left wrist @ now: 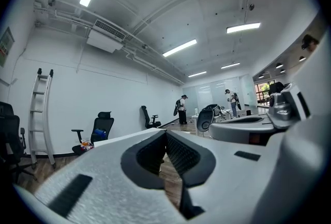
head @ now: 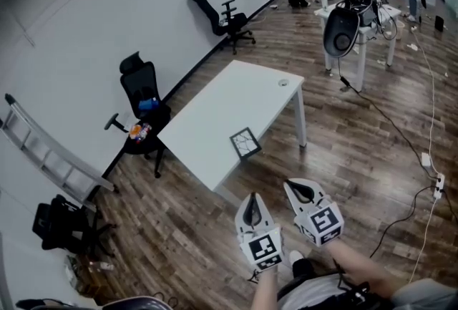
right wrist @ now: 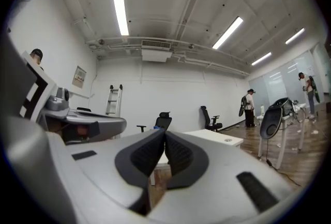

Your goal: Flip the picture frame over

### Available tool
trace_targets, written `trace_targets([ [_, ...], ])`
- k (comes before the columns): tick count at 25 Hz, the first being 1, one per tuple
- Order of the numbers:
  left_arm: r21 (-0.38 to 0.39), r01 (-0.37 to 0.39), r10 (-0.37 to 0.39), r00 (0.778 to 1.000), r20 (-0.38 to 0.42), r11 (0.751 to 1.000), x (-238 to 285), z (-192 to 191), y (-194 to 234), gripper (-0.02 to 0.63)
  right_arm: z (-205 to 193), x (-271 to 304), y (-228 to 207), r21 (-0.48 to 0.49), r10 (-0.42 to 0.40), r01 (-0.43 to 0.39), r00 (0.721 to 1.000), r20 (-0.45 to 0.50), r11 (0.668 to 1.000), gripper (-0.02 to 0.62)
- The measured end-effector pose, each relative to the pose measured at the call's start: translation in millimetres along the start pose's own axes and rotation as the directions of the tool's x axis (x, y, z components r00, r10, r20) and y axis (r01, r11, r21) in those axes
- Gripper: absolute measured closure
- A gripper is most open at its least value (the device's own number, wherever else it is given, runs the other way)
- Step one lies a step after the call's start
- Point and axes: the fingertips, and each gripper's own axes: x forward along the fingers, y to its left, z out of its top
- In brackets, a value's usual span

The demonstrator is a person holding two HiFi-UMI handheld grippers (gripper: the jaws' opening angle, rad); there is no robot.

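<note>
My left gripper point(head: 252, 207) and right gripper point(head: 299, 190) are clenched and empty, short of the table point(head: 207, 122). The picture frame point(head: 245, 142) lies at the table's near edge, likely for easy reach.

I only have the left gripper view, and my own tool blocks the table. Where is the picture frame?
Observer: The picture frame lies flat on the white table, near the end closest to you.
Operator: Is either tool touching it?
Observer: No; the left tool and right tool both hang over the floor, short of the table.
Operator: Is the right tool open?
Observer: Shut, with nothing between its jaws.
</note>
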Motion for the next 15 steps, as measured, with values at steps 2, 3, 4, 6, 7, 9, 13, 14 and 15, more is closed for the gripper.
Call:
trace_targets([
  [2,0.019,0.017,-0.017,1.000,-0.012,1.000,15,-3,13,0.603,0,19,1,0.011,-0.018,0.018,1.000,-0.005,1.000,0.591],
  [3,0.025,0.028,-0.027,1.000,-0.016,0.999,21,-4,18,0.603,1,28,2,0.015,-0.028,0.028,1.000,-0.008,0.999,0.591],
  [4,0.028,0.038,-0.037,0.999,-0.019,0.999,26,-6,22,0.603,0,35,3,0.014,-0.036,0.036,0.999,-0.009,0.999,0.591],
  [6,0.028,0.053,-0.052,0.998,-0.020,0.998,33,-9,31,0.603,-4,46,3,0.000,-0.047,0.047,0.999,-0.009,0.999,0.591],
  [7,0.027,0.058,-0.058,0.998,-0.019,0.998,36,-11,34,0.603,-6,51,3,-0.011,-0.051,0.050,0.999,-0.009,0.999,0.591],
  [9,0.023,0.068,-0.067,0.998,-0.018,0.997,42,-13,37,0.604,-8,57,2,-0.022,-0.057,0.057,0.998,-0.014,0.998,0.591],
  [13,0.021,0.079,-0.079,0.997,-0.023,0.997,53,-13,41,0.603,-8,68,1,0.006,-0.066,0.066,0.997,-0.030,0.998,0.591],
  [14,0.019,0.078,-0.078,0.997,-0.024,0.997,55,-13,43,0.603,-9,71,1,0.004,-0.063,0.063,0.997,-0.034,0.998,0.591],
  [15,0.012,0.076,-0.076,0.997,-0.020,0.997,58,-14,45,0.604,-11,75,1,-0.005,-0.059,0.059,0.998,-0.036,0.998,0.591],
])
